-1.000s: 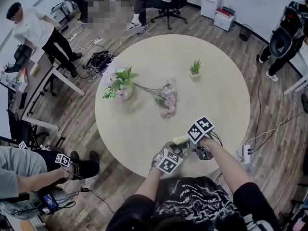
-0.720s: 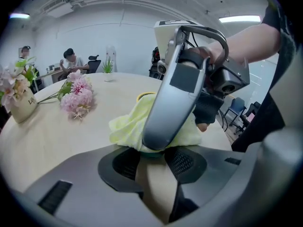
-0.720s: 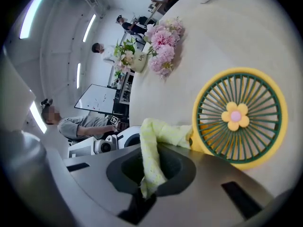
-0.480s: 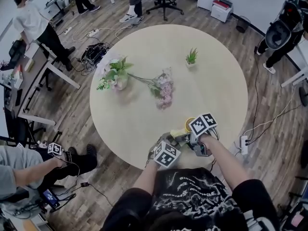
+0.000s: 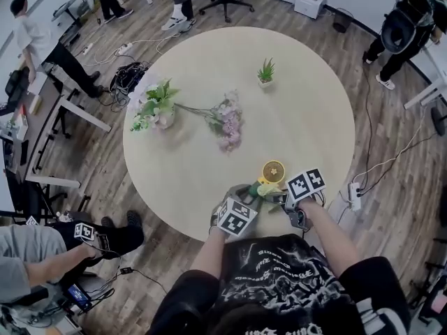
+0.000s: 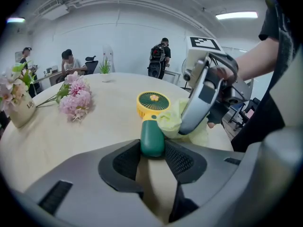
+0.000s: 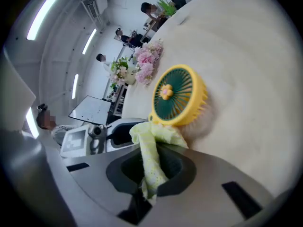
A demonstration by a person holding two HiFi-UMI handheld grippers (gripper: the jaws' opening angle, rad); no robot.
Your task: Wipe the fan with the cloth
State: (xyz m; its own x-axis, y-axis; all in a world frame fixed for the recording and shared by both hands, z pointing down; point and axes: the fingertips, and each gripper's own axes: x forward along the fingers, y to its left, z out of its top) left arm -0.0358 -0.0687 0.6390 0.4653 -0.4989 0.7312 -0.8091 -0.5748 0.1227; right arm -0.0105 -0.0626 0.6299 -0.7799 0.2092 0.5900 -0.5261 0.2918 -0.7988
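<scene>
Our right gripper (image 7: 152,169) has been sliding rightward, baring the fan (image 5: 273,169) at the head view's lower centre. We are clamping its handle (image 6: 152,140) in the half-closed left gripper (image 6: 152,149). The right, shut, is pinching the cloth (image 7: 156,135) at the fan's neck. We seem to be mid-wipe; next, the cloth needs sweeping over the grille.

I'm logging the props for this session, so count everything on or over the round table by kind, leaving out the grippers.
Fan: 1
Cloth: 1
Flower bunches: 2, a vase bunch and a loose bunch
Potted plant: 1
Total: 5
</scene>
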